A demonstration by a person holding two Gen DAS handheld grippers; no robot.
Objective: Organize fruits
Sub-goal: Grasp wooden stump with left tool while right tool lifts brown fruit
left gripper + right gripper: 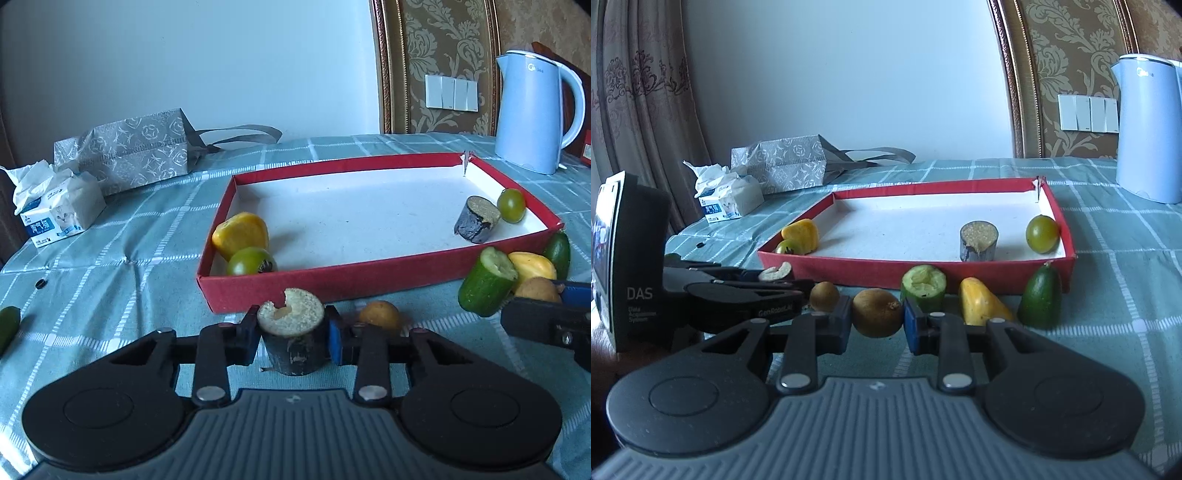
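Observation:
My left gripper (291,334) is shut on a dark-skinned sugarcane piece (291,325) with a pale bitten top, just in front of the red tray (332,282). My right gripper (877,321) is shut on a brown kiwi (877,312) on the cloth. The tray (879,267) holds a yellow fruit (242,232), a green tomato (251,260), a second sugarcane piece (476,219) and another green tomato (511,205). A cut cucumber piece (923,286), a yellow fruit (979,301), a small avocado (1041,297) and a second kiwi (823,295) lie before the tray.
A blue kettle (532,110) stands at the back right. A grey patterned bag (129,147) and a tissue pack (55,210) sit at the back left. A green vegetable (7,325) lies at the left edge. The table's checked cloth (110,258) drops off at the left.

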